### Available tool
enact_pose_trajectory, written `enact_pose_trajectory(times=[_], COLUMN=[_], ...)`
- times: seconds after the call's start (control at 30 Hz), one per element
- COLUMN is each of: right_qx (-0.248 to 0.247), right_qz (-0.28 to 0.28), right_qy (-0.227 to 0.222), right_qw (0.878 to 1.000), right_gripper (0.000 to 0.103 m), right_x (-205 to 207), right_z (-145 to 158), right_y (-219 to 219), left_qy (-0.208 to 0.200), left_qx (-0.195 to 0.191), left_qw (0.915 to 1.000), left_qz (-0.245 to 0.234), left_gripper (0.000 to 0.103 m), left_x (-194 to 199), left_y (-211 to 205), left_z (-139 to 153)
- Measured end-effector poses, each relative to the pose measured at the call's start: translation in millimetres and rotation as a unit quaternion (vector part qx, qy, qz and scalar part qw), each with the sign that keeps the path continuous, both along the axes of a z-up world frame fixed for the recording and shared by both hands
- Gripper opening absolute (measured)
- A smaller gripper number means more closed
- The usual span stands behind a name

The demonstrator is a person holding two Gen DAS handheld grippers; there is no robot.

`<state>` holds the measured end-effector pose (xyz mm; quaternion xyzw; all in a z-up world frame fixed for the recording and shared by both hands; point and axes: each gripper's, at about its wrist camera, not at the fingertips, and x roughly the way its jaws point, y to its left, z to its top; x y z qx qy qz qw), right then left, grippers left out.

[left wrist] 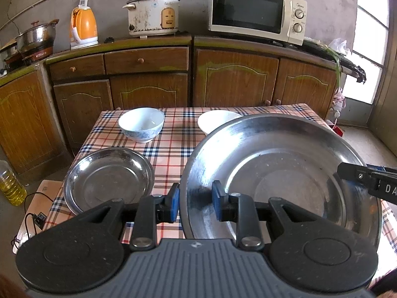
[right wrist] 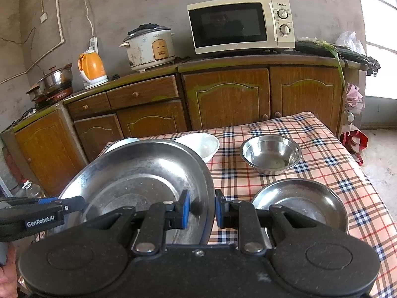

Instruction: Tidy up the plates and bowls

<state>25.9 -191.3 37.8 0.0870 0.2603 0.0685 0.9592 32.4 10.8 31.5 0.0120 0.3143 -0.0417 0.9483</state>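
Daylight is admitted through a window (left wrist: 369, 49) at the right, blown out to white. Soft glare is seen on the steel plate (left wrist: 280, 149). Straight cabinet (right wrist: 223, 94) lines are bowed by fisheye distortion; corners are vignetted black.
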Motion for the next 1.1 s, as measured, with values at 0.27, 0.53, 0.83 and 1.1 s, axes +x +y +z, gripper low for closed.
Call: enact_pose_trajectory(times=[0.27, 0.53, 0.83, 1.1], right_qx=[-0.001, 0.001, 0.001, 0.002], right_qz=[0.0, -0.002, -0.001, -0.001], right_qy=[-0.001, 0.001, 0.014, 0.026], right_qw=[1.0, 1.0, 1.0, 1.0], right_gripper=[0.027, 0.027, 0.027, 0.027], right_x=[-7.4, -17.9, -21.8, -21.4], right_z=[0.0, -2.4, -12.3, -20.4], right_y=[-1.6, -6.0, -7.3, -6.5], left_qy=[-0.006, -0.01, -0.006, 0.0], left_qx=[0.002, 0.005, 0.008, 0.013], left_qw=[1.0, 0.9999, 0.9999, 0.9999], left_qz=[-0.002, -0.003, -0.003, -0.002], left_gripper=[0.027, 0.027, 0.027, 0.027], left_x=[-7.6, -12.5, -15.6, -16.0], left_y=[-1.7, -4.1, -5.2, -5.7], left_z=[0.0, -0.8, -7.1, -13.1])
